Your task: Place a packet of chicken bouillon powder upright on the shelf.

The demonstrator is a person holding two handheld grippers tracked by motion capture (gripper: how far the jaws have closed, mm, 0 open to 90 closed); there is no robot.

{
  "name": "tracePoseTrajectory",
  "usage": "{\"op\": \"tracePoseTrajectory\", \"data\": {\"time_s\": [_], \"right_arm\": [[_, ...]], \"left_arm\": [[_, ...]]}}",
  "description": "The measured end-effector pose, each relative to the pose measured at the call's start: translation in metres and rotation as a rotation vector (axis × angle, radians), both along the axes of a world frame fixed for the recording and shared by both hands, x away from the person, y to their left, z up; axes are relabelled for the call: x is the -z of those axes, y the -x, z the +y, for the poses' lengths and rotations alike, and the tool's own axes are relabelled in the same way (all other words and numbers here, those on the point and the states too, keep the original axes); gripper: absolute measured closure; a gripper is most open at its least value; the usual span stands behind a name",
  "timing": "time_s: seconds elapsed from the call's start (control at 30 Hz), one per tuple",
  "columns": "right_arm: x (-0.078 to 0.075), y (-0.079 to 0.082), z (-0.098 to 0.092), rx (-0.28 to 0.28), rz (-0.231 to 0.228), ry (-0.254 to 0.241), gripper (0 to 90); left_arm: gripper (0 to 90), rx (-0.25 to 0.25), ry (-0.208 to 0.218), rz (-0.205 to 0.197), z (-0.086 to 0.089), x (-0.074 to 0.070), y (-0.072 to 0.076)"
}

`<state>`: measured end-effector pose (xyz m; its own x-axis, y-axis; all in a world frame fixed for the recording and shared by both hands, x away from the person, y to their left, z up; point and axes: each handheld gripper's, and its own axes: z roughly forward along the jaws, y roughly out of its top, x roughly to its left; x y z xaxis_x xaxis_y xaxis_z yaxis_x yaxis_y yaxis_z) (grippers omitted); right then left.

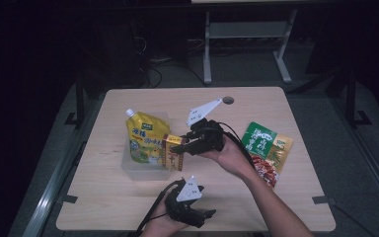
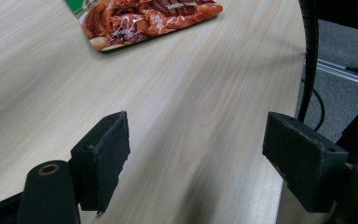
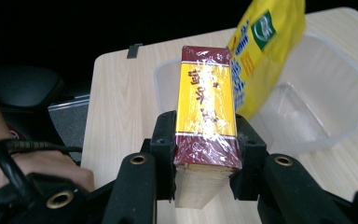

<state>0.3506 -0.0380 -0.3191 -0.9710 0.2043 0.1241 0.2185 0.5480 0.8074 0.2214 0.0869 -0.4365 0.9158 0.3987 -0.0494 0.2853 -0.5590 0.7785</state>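
— Firstly, what is held by the right gripper [image 3: 205, 158]?

— A box [image 3: 207, 121] wrapped in clear film, yellow with dark red ends, is clamped between both pads in the right gripper view. In the high view the same gripper [image 1: 183, 146] is seen at the centre of the frame, with the box [image 1: 173, 152] carried at its left, over the near right corner of the tub [image 1: 145, 170].

— And the left gripper [image 2: 196, 158]?

— Its jaws are spread wide in the left gripper view, and nothing but bare table [image 2: 191, 93] is seen between them. In the high view it [image 1: 208, 214] is found at the bottom centre, close to the table's near edge.

— How is the tub filled?

— A yellow pouch [image 1: 145, 140] with a white cap is stood in it, leaning, left of centre in the high view. In the right gripper view the pouch [image 3: 265, 51] is seen at the upper right, just behind the box, and the clear tub [image 3: 326, 107] is open below it. Whether box and pouch touch cannot be told.

— What else is laid on the table?

— A green and orange packet [image 1: 266, 148] lies flat at the right of the high view, partly covered by the right forearm [image 1: 271, 207]. Its red pictured end [image 2: 144, 21] is caught at the top of the left gripper view.
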Motion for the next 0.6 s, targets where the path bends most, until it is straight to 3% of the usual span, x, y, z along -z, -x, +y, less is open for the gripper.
{"op": "tracePoseTrajectory", "data": {"time_s": [0.17, 0.33, 0.6], "right_arm": [[-0.005, -0.002, 0.013, -0.031, -0.02, 0.012, 66.8], [-0.006, -0.004, 0.031, -0.059, -0.032, 0.014, 66.8], [-0.001, -0.01, 0.054, -0.094, -0.021, 0.039, 66.8]], "left_arm": [[22.2, -0.002, 0.011, 0.005, 0.0, 0.0, 0.001], [22.1, 0.008, 0.008, -0.016, -0.001, -0.002, 0.003], [22.2, 0.022, 0.006, -0.024, -0.002, -0.003, 0.006]]}}
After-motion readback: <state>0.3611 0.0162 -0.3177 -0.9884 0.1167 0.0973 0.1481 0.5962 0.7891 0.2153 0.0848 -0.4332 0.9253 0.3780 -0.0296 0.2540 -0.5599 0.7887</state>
